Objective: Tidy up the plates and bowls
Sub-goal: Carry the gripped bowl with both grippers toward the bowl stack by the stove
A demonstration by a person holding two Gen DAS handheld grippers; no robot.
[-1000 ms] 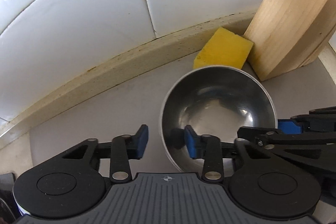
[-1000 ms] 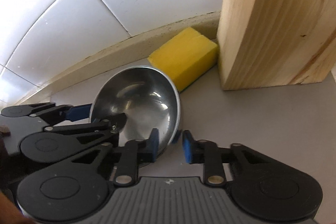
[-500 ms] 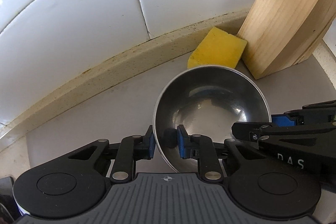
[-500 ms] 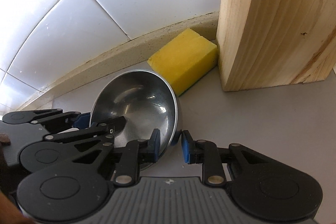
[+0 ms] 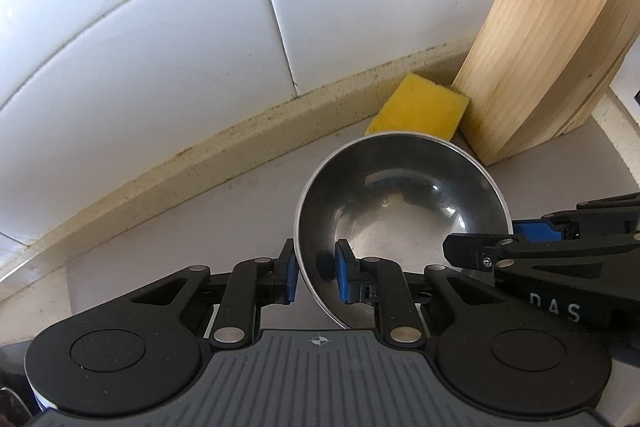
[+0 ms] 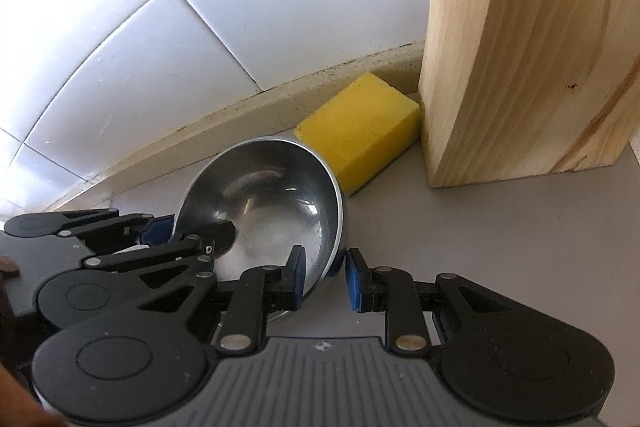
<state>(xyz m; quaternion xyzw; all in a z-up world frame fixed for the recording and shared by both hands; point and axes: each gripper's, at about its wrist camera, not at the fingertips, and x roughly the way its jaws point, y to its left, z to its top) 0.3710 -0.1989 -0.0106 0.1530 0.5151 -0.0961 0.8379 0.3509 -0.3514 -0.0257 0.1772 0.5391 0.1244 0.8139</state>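
Observation:
A shiny steel bowl (image 5: pixel 400 219) sits on the grey counter (image 5: pixel 180 227), just in front of a yellow sponge. My left gripper (image 5: pixel 316 277) is shut on the bowl's left rim, one blue pad outside the wall and one inside. My right gripper (image 6: pixel 326 279) is shut on the opposite rim of the bowl (image 6: pixel 272 203), also with a pad on each side of the wall. Each gripper shows in the other's view: the right gripper (image 5: pixel 520 239) at the bowl's right edge, the left gripper (image 6: pixel 160 231) at its left edge.
A yellow sponge (image 5: pixel 420 111) lies against the beige ledge (image 5: pixel 200 167) under the white tiled wall (image 5: pixel 160 27). A tall pale wooden block (image 6: pixel 520 47) stands right of the sponge, close to the bowl. Bare grey counter (image 6: pixel 480 227) lies in front of the block.
My left gripper's jaws have closed onto the bowl's left rim; a second ago they stood apart. The right gripper has kept its hold on the other rim.

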